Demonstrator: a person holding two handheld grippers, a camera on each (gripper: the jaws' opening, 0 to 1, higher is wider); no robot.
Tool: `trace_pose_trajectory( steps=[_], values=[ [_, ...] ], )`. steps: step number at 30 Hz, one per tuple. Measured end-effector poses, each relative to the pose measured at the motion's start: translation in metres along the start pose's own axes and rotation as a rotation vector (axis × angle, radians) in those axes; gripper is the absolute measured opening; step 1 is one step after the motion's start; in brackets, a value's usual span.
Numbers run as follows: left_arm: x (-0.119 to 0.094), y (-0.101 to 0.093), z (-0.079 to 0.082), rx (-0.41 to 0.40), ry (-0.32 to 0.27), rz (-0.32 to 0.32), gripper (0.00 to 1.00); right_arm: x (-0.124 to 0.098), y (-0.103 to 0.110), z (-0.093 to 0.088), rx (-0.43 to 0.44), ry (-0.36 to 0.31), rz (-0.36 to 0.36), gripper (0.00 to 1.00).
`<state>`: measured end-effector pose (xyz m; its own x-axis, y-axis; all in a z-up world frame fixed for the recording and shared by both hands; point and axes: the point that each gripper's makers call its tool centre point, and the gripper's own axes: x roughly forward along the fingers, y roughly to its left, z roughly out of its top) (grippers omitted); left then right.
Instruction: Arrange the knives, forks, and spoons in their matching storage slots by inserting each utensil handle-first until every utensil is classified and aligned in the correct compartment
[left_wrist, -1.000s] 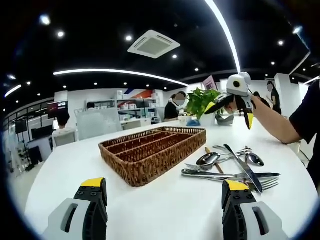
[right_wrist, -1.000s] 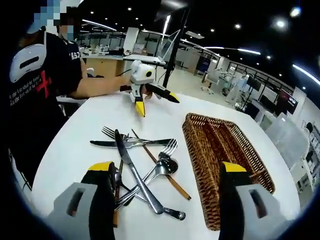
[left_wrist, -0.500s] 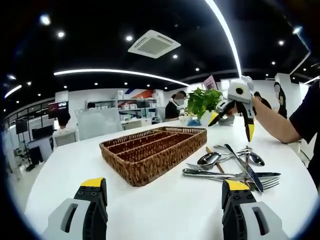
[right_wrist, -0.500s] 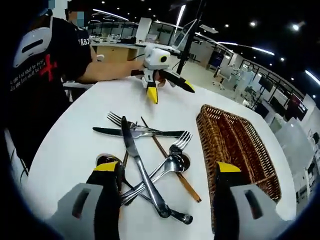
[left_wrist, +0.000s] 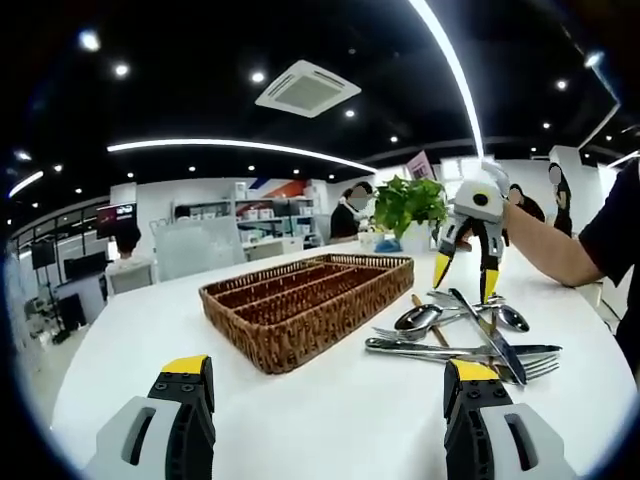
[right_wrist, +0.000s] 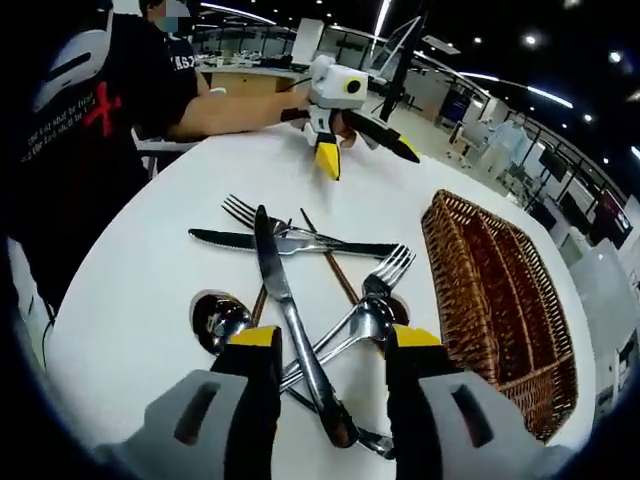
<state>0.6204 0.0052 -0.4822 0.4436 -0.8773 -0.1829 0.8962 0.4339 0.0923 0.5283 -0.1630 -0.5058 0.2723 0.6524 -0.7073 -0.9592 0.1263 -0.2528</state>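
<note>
The right gripper (right_wrist: 327, 340) hangs low over the pile of cutlery, its yellow-tipped jaws apart with a narrow gap, straddling the handle of a knife (right_wrist: 292, 322) and the handle of a spoon (right_wrist: 350, 330); nothing is clamped. Around them on the white table (right_wrist: 140, 300) lie a second knife (right_wrist: 290, 241), a fork (right_wrist: 385, 272), another fork (right_wrist: 245, 212) and a spoon (right_wrist: 218, 318), all crossed over each other. The wicker tray (right_wrist: 505, 300) with its long slots sits just beside the pile. The left gripper (left_wrist: 328, 382) rests farther off, jaws wide apart and holding nothing, facing the tray (left_wrist: 305, 300) and the cutlery (left_wrist: 470, 335). A potted plant (left_wrist: 408, 205) stands behind.
</note>
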Motion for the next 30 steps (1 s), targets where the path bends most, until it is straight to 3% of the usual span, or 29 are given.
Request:
trace_pose_trajectory(
  steps=[3,6,12,17,20,30],
  values=[
    [0.000,0.000,0.000,-0.001,-0.001,0.000,1.00,0.007,0.003,-0.004,-0.004,0.018,0.014,0.36],
    [0.000,0.000,0.000,0.000,0.000,0.000,1.00,0.010,0.009,-0.008,-0.006,0.047,0.039,0.31],
    [0.000,0.001,0.001,-0.001,-0.003,-0.001,1.00,0.013,0.013,-0.003,-0.016,0.033,0.056,0.18],
    [0.001,0.001,0.000,0.001,-0.001,0.000,1.00,0.019,0.016,-0.009,0.017,0.052,0.073,0.20],
    [0.001,0.001,0.000,-0.001,-0.003,0.000,1.00,0.021,0.017,-0.010,0.015,0.064,0.071,0.16],
    [0.002,0.000,0.000,-0.003,-0.004,-0.002,1.00,0.033,0.018,-0.002,0.077,0.025,0.085,0.08]
  ],
)
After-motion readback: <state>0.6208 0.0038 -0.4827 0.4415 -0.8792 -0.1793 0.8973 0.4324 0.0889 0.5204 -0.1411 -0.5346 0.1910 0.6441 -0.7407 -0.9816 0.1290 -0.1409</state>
